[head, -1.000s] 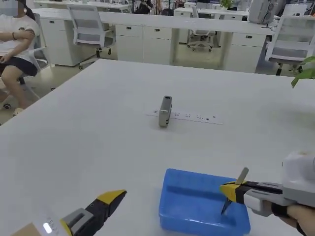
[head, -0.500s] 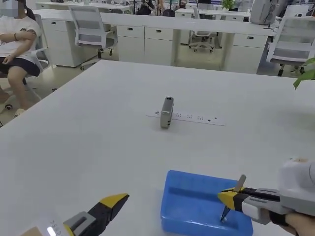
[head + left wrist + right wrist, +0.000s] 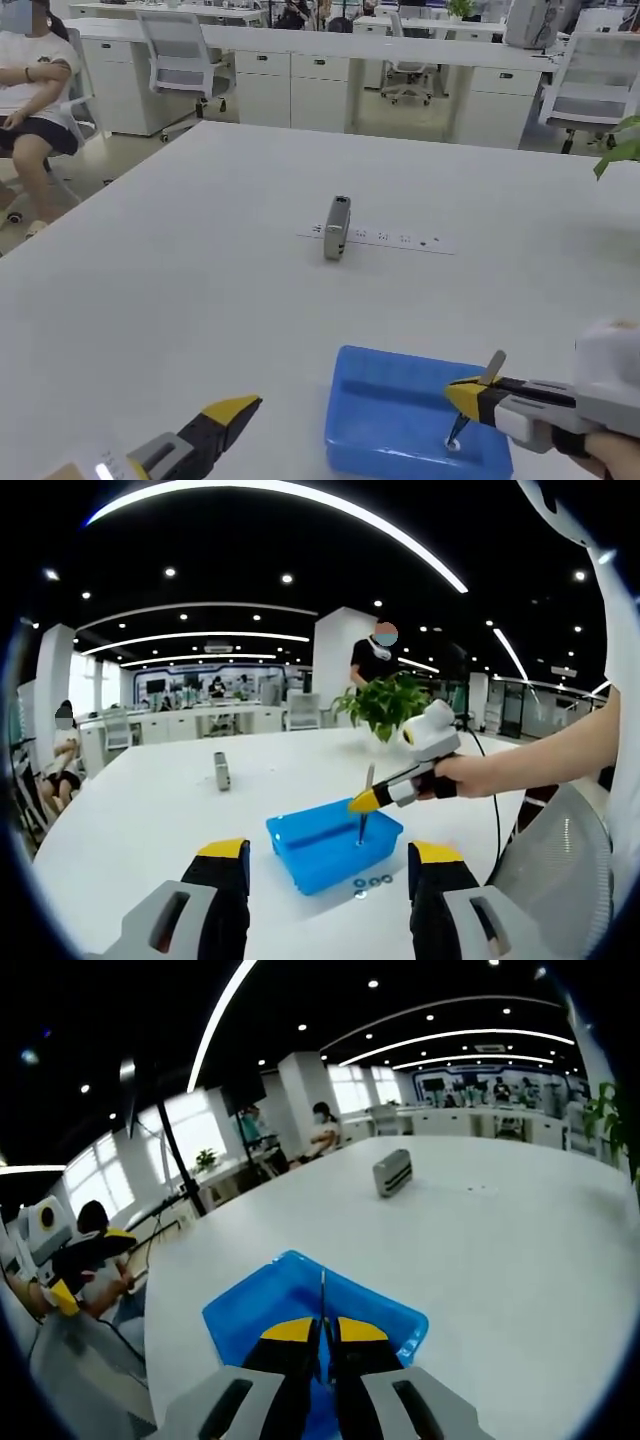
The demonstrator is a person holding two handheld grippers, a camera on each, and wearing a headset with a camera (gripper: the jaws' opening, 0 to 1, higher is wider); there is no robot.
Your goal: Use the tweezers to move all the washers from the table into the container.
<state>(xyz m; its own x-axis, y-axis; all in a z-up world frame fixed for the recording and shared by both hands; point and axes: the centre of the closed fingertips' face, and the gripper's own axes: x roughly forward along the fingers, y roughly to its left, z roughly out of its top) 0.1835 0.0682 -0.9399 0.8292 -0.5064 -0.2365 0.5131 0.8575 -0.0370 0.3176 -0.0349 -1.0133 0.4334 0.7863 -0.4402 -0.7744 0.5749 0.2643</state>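
While the right tool (image 3: 462, 392) pinches the tweezers (image 3: 457, 427), tips down inside the container (image 3: 390, 362), the left tool (image 3: 330, 851) hangs spread; three washers (image 3: 372, 883) lie on the desk (image 3: 200, 250) just beside that container.

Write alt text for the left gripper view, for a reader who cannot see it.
The right gripper, clamped on tweezers, holds their tips down inside a blue container on a white table. Three washers lie on the table in front of the container, seen between the open jaws of the left gripper.
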